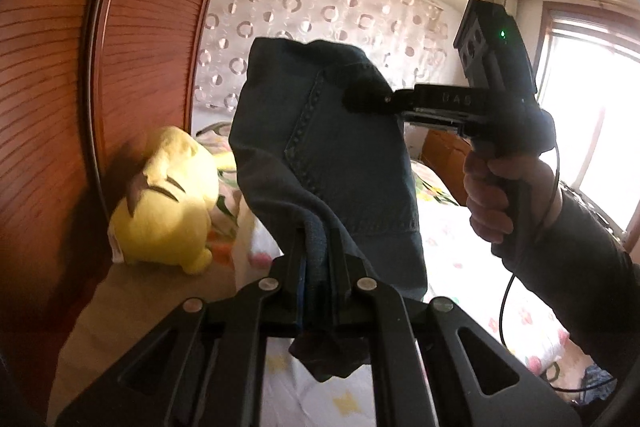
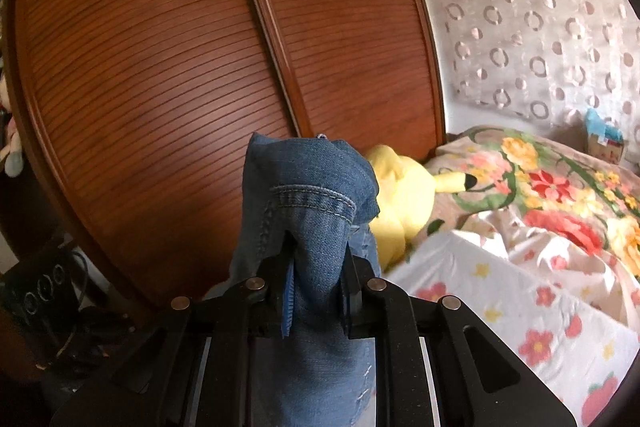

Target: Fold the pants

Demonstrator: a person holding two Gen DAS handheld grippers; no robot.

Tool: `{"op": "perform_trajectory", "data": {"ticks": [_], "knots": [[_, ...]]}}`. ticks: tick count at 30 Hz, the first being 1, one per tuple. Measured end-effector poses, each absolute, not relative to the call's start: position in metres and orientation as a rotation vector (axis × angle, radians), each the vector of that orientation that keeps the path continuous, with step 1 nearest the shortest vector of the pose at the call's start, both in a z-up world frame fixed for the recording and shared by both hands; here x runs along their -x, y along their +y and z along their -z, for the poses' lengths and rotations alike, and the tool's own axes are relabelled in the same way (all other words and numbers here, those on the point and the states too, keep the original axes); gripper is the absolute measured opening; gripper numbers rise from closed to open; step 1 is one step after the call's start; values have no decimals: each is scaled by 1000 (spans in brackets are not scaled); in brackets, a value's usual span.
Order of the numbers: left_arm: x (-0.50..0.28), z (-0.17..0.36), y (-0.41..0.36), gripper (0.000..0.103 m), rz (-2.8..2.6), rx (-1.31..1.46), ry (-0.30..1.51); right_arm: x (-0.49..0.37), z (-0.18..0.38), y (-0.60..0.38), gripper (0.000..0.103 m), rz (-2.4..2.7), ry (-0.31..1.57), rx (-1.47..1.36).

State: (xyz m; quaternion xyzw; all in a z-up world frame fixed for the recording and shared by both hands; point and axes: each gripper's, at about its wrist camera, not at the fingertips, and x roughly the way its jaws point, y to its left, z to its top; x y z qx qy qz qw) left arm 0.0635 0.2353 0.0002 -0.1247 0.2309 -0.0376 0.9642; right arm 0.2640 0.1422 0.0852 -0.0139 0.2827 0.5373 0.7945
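The pants are blue denim jeans [image 1: 328, 155], held up in the air above the bed between both grippers. My left gripper [image 1: 318, 247] is shut on one bunched edge of the jeans, cloth hanging below the fingers. In the left wrist view my right gripper [image 1: 366, 101] comes in from the right, hand on its grip, shut on the far upper edge of the jeans. In the right wrist view the right gripper [image 2: 318, 259] is shut on a stitched hem of the jeans [image 2: 312, 203], which fills the gap between the fingers.
A bed with a floral sheet [image 1: 460, 259] lies below, with a flowered quilt [image 2: 540, 187]. A yellow plush toy [image 1: 168, 203] lies at the bed's head by the brown slatted wardrobe doors [image 2: 160, 67]. A patterned curtain [image 1: 320, 11] hangs behind. A window [image 1: 600, 115] is at the right.
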Motion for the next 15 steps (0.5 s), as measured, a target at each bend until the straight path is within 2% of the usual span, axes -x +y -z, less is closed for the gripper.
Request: {"op": "perform_trajectory", "data": {"ticks": [9, 15], "knots": [[-145, -6, 259, 6, 64, 225, 488, -353, -73, 149, 14, -1136, 628, -86], [-206, 50, 250, 6, 85, 235, 630, -423, 4, 123, 15, -983, 793, -116]]}}
